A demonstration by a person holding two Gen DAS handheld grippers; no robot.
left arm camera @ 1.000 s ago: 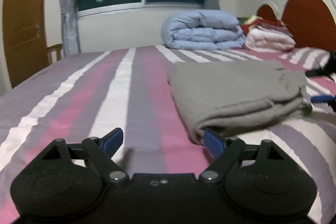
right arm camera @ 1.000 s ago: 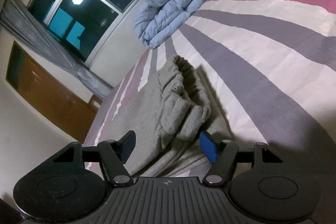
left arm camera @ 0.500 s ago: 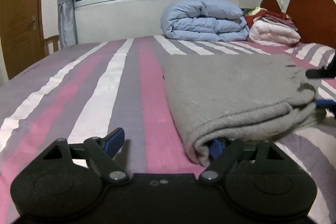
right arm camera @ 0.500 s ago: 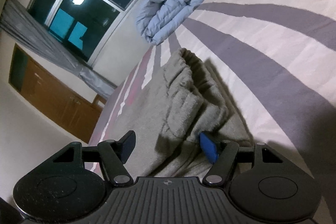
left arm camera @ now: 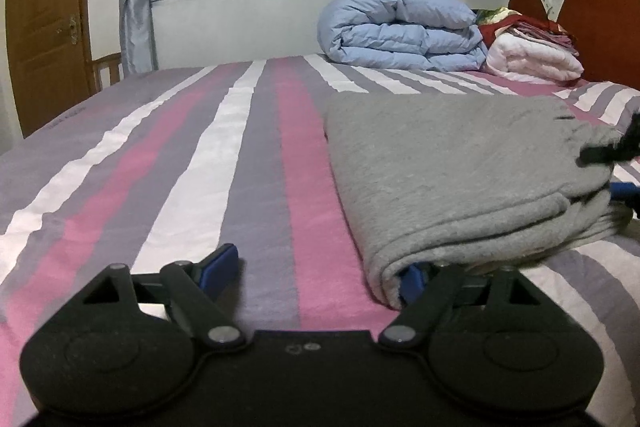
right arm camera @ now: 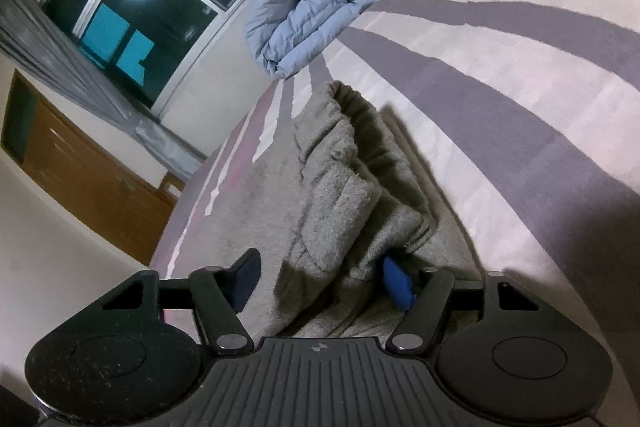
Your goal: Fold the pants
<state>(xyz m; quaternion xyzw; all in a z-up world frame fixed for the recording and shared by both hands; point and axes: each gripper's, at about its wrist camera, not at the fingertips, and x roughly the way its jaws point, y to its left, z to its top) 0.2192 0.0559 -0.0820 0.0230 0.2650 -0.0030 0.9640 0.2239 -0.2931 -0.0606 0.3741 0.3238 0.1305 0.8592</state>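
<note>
While both jaws have just been closing, the left gripper point(left arm camera: 318, 269) is still parted at the folded grey pants' point(left arm camera: 452, 171) near corner on the striped bed point(left arm camera: 256, 147); the right gripper point(right arm camera: 322, 279), unclenched, straddles the bunched end. Bite every layer before lifting.

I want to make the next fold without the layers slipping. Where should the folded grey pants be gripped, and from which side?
Grip the grey pants at the two near corners of the stack, coming in low along the bed from the near edge. The layers there end in a thick rounded fold, so one pinch takes all of them. The left gripper and right gripper already straddle these corners.
</note>
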